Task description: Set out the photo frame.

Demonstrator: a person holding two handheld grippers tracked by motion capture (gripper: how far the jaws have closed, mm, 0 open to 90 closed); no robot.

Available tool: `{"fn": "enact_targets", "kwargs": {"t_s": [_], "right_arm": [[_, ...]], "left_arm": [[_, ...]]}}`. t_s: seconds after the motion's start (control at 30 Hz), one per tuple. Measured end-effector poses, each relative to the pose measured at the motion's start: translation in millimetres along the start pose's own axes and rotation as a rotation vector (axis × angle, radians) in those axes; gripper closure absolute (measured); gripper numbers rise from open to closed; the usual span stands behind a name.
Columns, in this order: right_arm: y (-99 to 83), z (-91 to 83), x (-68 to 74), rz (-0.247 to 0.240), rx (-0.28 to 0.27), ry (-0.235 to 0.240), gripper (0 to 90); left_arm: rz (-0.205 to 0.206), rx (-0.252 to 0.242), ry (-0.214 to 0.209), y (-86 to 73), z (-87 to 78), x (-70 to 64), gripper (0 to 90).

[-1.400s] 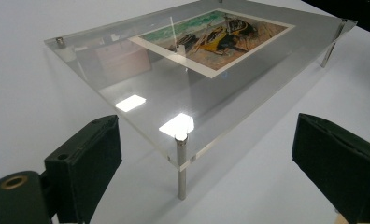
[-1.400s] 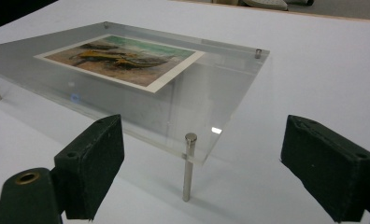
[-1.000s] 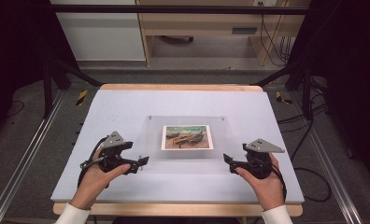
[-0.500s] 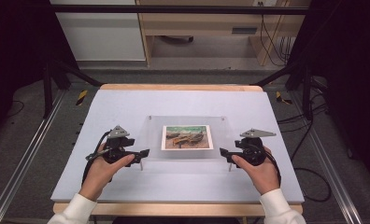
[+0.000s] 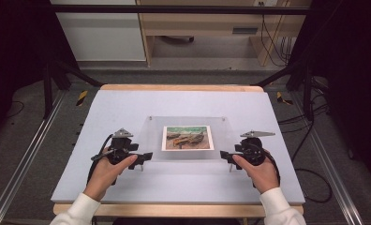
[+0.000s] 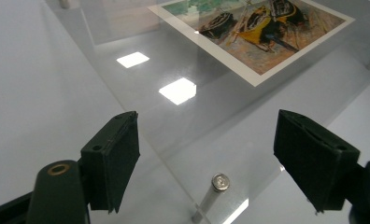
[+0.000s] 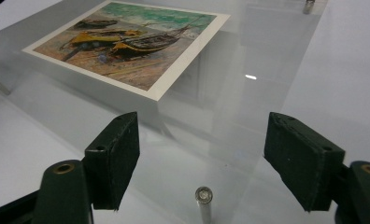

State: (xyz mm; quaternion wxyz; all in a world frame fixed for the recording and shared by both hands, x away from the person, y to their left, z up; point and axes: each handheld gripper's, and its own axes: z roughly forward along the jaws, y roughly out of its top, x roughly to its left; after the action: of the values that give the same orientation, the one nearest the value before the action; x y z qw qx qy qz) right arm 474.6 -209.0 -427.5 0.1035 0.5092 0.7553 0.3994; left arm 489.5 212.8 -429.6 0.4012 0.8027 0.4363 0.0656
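A clear acrylic frame sits in the middle of the high view, on the pale table, raised on short metal standoffs with a print of beached boats sandwiched inside. My left gripper waits at its lower-left corner, jaws spread wide and holding nothing; in the left gripper view the corner post stands low in the frame between them. My right gripper mirrors this at the lower-right corner, also released, with its own post centred between the jaws. I judge the work barely begun: both tongs are lined up, but nothing is gripped, and the frame has yet to be grasped or moved.
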Motion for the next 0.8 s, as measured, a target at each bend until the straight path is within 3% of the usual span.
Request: {"fn": "enact_targets", "kwargs": {"t_s": [0.03, 0.2, 0.23, 0.67, 0.8], "right_arm": [[-1.6, 0.6, -0.7, 0.005, 0.005, 0.008, 25.5], [-4.5, 2.1, -2.3, 0.026, 0.017, 0.017, 24.5], [-4.4, 2.9, -3.3, 0.033, 0.019, 0.022, 23.5], [-3.8, 7.6, -7.8, 0.092, 0.037, 0.050, 19.9], [-5.7, 7.5, -10.2, 0.134, 0.045, 0.073, 19.9]], "left_arm": [[-0.018, 0.003, -0.011, -0.3, 1.2, 0.8, 20.5], [-0.028, 0.006, -0.014, -0.1, 1.8, 1.4, 20.0], [-0.047, 0.009, -0.023, -0.6, 2.2, 2.9, 19.6], [-0.105, 0.003, -0.061, -4.5, 5.3, 8.5, 16.2], [-0.118, 0.000, -0.069, -5.3, 6.1, 9.8, 15.9]]}}
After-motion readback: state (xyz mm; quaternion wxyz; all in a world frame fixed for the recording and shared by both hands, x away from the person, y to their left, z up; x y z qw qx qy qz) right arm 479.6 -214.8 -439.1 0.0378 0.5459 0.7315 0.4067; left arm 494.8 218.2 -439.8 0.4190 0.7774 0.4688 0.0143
